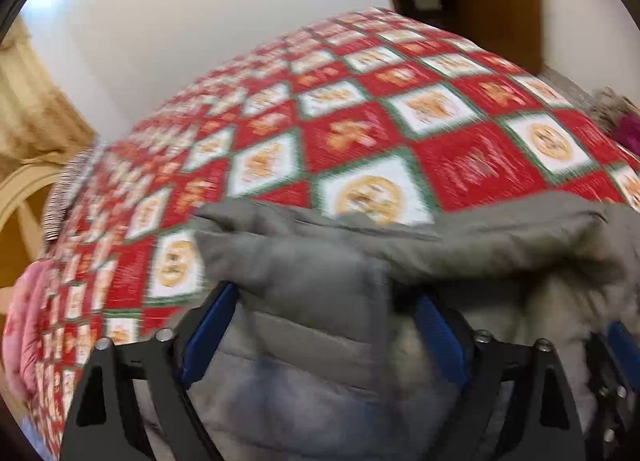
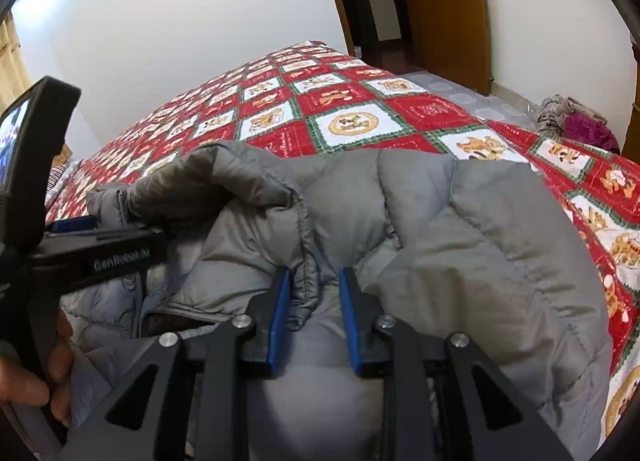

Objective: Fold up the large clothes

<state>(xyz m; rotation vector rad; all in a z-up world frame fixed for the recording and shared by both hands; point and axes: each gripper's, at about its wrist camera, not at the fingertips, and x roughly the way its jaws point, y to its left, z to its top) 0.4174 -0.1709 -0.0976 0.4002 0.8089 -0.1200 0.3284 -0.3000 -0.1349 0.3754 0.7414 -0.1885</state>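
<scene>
One grey padded jacket [image 2: 460,245], laid bunched on a red patchwork bedspread [image 2: 352,101], is straddled by the left gripper [image 1: 324,305], fingers spread wide, and pinched at a fold by the right gripper [image 2: 314,293].

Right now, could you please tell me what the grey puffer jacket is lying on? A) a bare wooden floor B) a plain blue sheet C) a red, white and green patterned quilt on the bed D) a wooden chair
C: the grey puffer jacket rests on the red, white and green patterned quilt that covers the bed.
</scene>
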